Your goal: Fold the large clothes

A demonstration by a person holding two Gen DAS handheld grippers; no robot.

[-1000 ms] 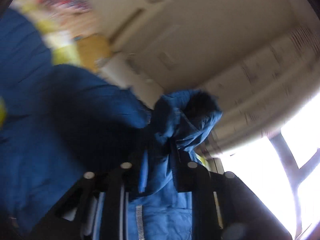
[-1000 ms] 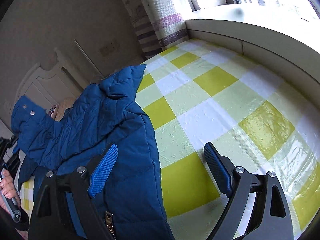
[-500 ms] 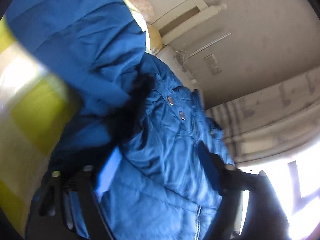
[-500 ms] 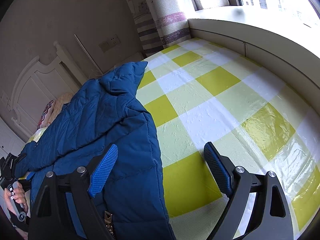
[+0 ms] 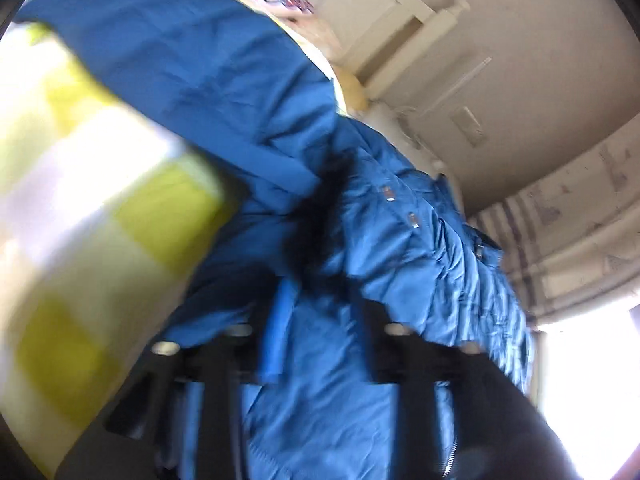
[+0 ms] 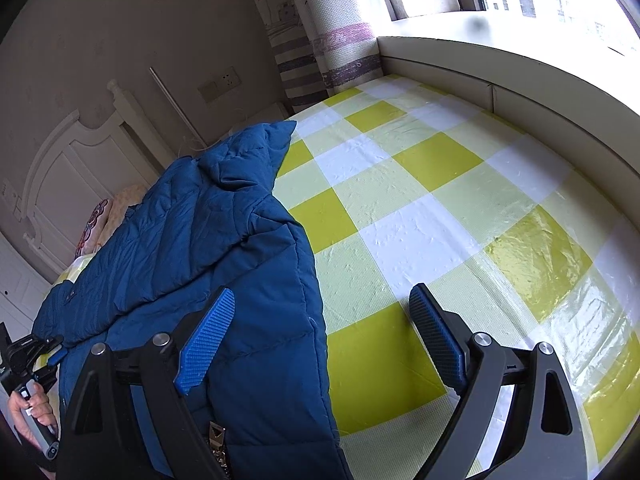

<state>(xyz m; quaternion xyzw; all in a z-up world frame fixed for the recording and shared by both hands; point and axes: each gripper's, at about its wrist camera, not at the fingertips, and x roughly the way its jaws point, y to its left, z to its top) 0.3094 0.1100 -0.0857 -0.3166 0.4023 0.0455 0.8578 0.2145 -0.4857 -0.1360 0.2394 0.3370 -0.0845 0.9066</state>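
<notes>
A large blue quilted jacket [image 6: 208, 240] lies on the yellow, green and white checked bed cover [image 6: 420, 208], its folded edge running toward me. My right gripper [image 6: 320, 344] is open above that edge, with the left pad over the jacket and the right pad over the cover. In the blurred left wrist view the jacket [image 5: 400, 248] with black fur trim [image 5: 320, 216] fills the middle. My left gripper [image 5: 320, 320] is closed on a fold of blue jacket fabric. The left gripper also shows in the right wrist view [image 6: 44, 354], at the jacket's far left edge.
A white headboard [image 6: 80, 168] and pillows [image 6: 100, 220] stand at the bed's far end. A padded window ledge [image 6: 520, 92] runs along the right side. A striped curtain [image 6: 328, 40] hangs in the corner.
My left gripper opened half a second ago and has shut on jacket fabric again, lower down. The raised part of the jacket has come down flat. My right gripper has stayed open in place.
</notes>
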